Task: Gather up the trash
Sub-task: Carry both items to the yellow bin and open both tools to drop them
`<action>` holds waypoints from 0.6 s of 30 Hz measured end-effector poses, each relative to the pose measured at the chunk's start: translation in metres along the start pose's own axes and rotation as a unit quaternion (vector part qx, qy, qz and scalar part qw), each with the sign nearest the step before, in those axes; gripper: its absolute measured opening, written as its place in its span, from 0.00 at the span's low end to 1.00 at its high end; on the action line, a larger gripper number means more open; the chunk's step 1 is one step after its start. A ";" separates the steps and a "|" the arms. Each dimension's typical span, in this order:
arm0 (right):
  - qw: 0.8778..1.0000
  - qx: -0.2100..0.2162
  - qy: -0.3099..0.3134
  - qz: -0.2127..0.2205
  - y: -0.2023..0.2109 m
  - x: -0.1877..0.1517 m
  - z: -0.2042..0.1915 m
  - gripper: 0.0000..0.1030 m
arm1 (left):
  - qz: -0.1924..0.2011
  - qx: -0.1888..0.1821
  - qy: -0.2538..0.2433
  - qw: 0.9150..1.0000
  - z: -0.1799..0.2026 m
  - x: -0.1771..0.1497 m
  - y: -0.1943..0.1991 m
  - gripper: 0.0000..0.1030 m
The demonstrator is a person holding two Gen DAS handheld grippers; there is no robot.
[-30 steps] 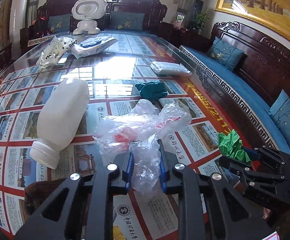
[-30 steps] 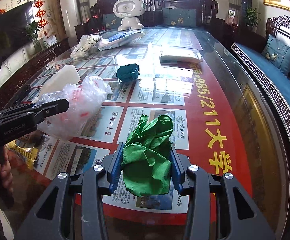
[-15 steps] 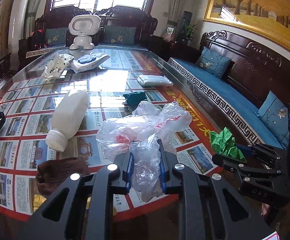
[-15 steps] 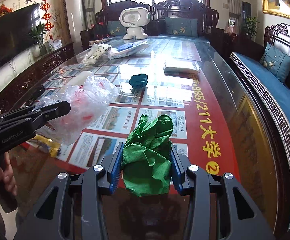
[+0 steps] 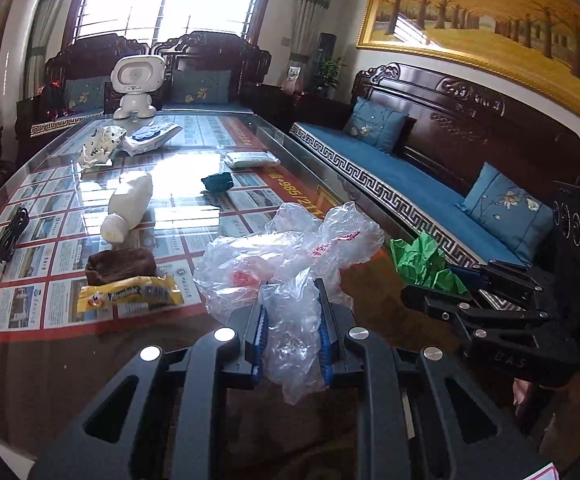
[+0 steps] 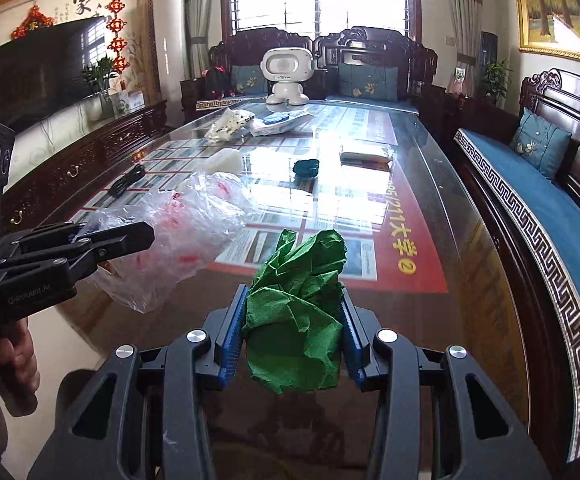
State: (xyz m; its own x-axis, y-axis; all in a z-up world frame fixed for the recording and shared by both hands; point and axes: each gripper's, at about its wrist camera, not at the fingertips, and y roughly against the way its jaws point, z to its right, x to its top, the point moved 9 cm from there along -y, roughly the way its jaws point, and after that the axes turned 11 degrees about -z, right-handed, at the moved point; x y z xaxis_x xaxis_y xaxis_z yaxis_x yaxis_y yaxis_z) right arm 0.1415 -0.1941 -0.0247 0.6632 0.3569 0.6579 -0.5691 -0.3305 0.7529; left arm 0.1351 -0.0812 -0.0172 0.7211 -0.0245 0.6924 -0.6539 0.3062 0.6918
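Observation:
My left gripper (image 5: pixel 290 312) is shut on a crumpled clear plastic bag (image 5: pixel 286 252) and holds it above the near end of the glass table (image 5: pixel 50 344). My right gripper (image 6: pixel 293 312) is shut on a crumpled green paper ball (image 6: pixel 296 300), also lifted over the near table edge. The green paper (image 5: pixel 422 260) and right gripper (image 5: pixel 430 292) show at the right in the left wrist view. The bag (image 6: pixel 186 232) and left gripper (image 6: pixel 130 236) show at the left in the right wrist view.
On the table lie a yellow snack wrapper (image 5: pixel 130 298), a brown lump (image 5: pixel 120 264), a white bottle (image 5: pixel 128 204), a dark teal wad (image 5: pixel 217 182), a black cable (image 5: pixel 10 234), white packets (image 5: pixel 250 158) and a toy robot (image 5: pixel 136 86). A blue bench (image 5: pixel 410 184) runs along the right.
Both grippers have pulled back and up from the table with their loads; the table items now look farther away, and the wrapper and brown lump have come into view.

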 end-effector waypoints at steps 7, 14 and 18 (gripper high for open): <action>1.000 -0.001 0.004 0.002 0.037 -0.060 -0.021 0.41 | -0.011 -0.022 -0.021 0.999 0.034 -0.065 0.034 0.21; 0.999 0.013 0.013 -0.039 0.040 -0.134 -0.052 0.41 | -0.041 -0.037 -0.026 0.998 0.044 -0.141 0.046 0.21; 0.998 0.018 0.008 -0.056 0.036 -0.164 -0.065 0.41 | -0.056 -0.045 -0.022 0.997 0.045 -0.171 0.045 0.21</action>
State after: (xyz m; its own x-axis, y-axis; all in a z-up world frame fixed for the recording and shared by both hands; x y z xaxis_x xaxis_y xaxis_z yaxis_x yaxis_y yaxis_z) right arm -0.0192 -0.2081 -0.1049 0.7132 0.4073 0.5705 -0.4747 -0.3181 0.8206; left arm -0.0277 -0.1064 -0.0948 0.7769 -0.1051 0.6208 -0.5443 0.3837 0.7460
